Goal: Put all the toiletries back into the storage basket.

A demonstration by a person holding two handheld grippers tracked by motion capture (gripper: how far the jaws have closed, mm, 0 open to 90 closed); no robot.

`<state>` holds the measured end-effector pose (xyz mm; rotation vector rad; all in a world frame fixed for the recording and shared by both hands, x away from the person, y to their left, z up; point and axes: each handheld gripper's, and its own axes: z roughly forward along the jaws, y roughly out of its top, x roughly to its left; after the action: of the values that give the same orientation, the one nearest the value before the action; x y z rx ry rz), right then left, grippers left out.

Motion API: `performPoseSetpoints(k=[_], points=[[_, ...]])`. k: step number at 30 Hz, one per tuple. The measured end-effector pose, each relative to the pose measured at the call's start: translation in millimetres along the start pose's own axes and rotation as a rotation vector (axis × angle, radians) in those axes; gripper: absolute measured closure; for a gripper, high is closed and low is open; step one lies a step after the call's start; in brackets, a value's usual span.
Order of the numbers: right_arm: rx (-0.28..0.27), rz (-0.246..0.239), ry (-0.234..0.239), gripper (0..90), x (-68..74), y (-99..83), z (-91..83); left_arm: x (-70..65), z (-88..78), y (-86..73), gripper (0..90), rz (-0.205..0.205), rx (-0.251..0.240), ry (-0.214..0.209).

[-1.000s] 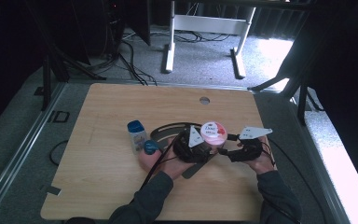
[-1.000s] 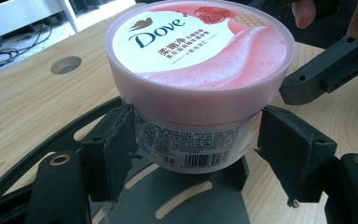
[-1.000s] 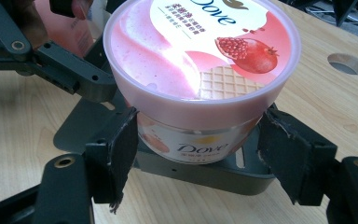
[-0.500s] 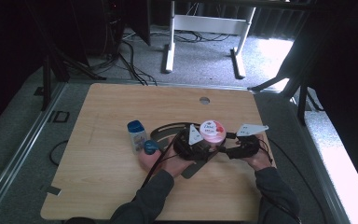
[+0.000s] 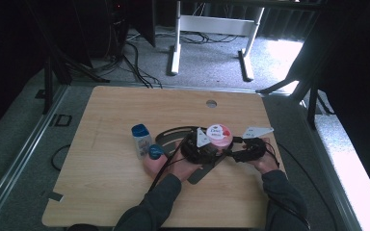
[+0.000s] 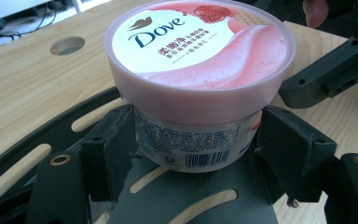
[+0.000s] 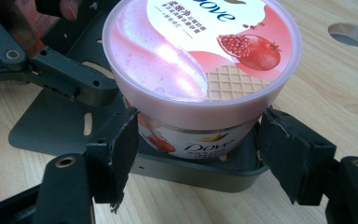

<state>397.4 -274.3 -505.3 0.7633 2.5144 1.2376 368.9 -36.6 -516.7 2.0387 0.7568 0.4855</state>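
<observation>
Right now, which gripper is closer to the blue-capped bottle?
Left. The left gripper is beside the bottle, around the Dove tub. The right gripper is on the tub's far side.

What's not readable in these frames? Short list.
- Base of the pink-lidded Dove tub: left gripper view, hidden behind the black jaws and the dark slotted plate.
- Left jaws' grip: left gripper view, contact is covered by the lid overhang.
- Small blue-capped bottle: high view, label too small to read.
- Right gripper: right gripper view, jaws flank the tub; contact unclear.
</observation>
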Motion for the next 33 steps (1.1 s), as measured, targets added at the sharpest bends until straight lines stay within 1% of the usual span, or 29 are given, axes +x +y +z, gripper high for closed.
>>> performPoseSetpoints(k=[10,12,15,24,27,29,30,33], points=[[0.017,0.006,-0.01,29.1,-1.7,-4.2,4.3,0.5,6.6,-2.7,28.8,-0.003,0.018,-0.004],[0.032,0.003,-0.016,29.2,-2.0,-5.2,5.9,0.6,9.2,-3.9,28.9,0.003,0.027,-0.005],[0.041,0.002,-0.022,30.8,-2.1,-6.6,7.1,0.8,11.9,-5.2,28.9,-0.002,0.033,-0.006],[0.052,0.001,-0.019,31.9,-2.8,-8.4,7.0,0.9,16.4,-7.6,28.9,-0.003,0.055,-0.008],[0.069,-0.015,-0.027,32.1,-2.0,-8.0,7.2,-0.2,17.9,-8.7,29.0,-0.001,0.063,-0.007],[0.076,-0.016,-0.027,32.2,-1.9,-8.2,7.6,-0.6,18.3,-9.1,29.0,-0.002,0.067,-0.007],[0.09,-0.021,-0.028,32.6,-2.0,-8.9,8.3,-0.9,19.4,-10.6,29.1,-0.008,0.073,-0.011],[0.09,-0.025,-0.029,32.9,-1.8,-8.9,8.1,-0.9,19.9,-12.6,29.1,-0.006,0.072,-0.01]])
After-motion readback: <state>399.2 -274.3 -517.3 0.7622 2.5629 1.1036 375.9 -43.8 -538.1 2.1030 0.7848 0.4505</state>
